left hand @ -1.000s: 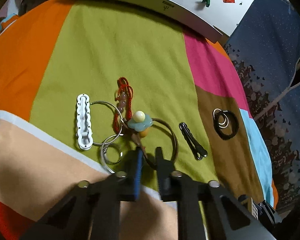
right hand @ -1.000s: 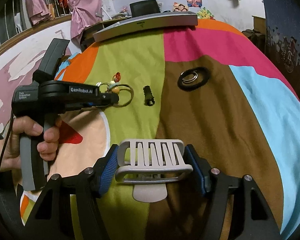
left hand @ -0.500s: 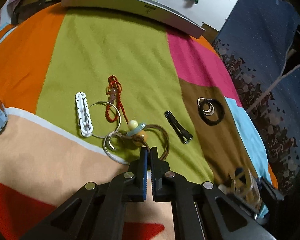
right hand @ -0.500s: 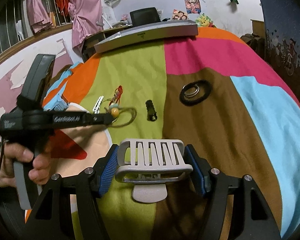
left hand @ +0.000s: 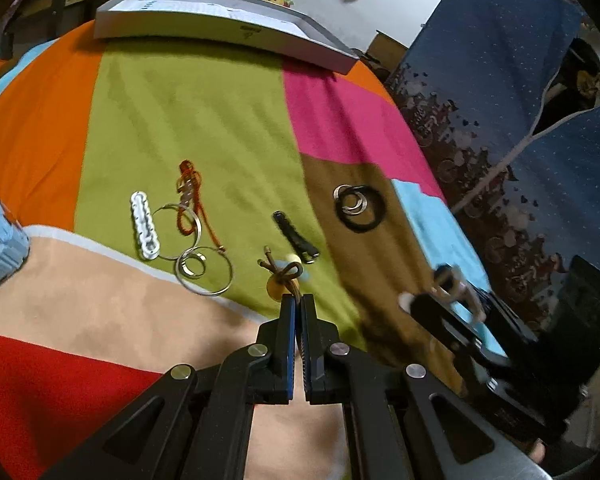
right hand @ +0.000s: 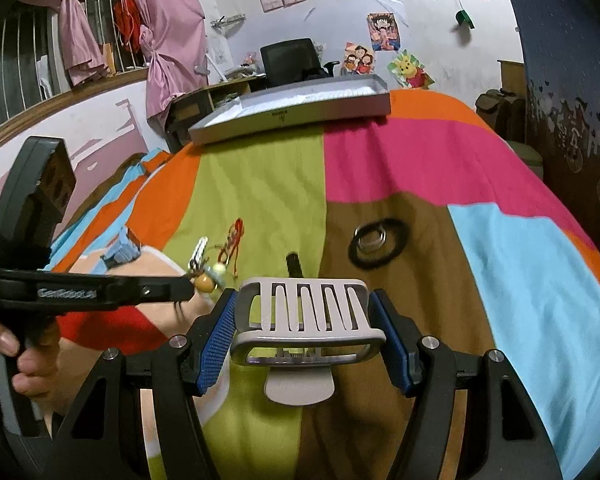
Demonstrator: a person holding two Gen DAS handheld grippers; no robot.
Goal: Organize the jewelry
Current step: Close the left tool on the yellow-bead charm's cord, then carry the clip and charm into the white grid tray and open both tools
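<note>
the left gripper is pinched nearly closed on the cord of a bead charm, lifted just off the quilt. the thin cord could slip out, dropping the charm onto the rings beside it. the right gripper clamps a grey clip. beyond the rings, the box shows only a pale inside; contents cannot be told.
</note>
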